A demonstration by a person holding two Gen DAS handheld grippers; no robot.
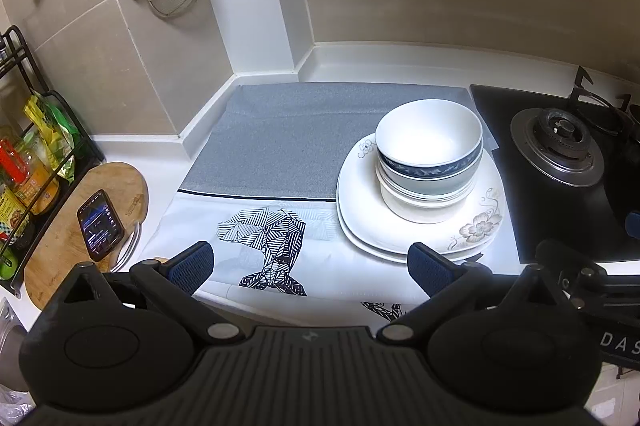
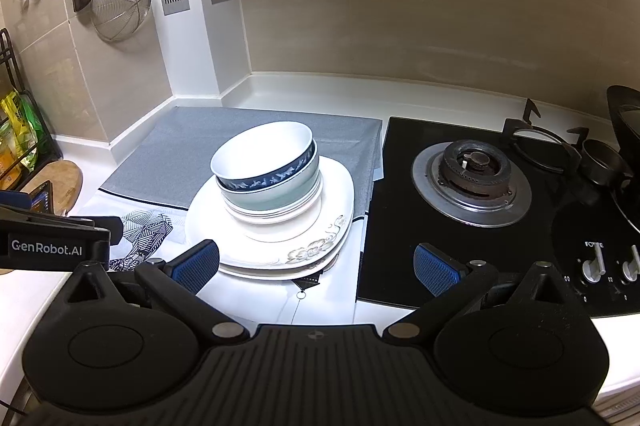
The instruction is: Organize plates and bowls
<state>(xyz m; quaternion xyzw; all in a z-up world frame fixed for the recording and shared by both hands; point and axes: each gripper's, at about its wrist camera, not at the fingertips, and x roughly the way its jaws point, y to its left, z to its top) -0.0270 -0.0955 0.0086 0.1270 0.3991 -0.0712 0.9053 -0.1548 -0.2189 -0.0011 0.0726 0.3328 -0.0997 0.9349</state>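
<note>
Item: bowl stack (image 1: 430,162) nested on plates (image 1: 416,222), on mat beside hob. Lies ahead-right of my left gripper (image 1: 310,266), ahead-left of my right gripper (image 2: 316,268) (roughly equidistant). Both gape wide, empty.

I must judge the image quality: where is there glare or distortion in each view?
Left wrist view: the plates glare mildly, floral print legible; fisheye bends the counter edge. Right wrist view: the plates are blown out to white; the stove stays sharp and well lit.
</note>
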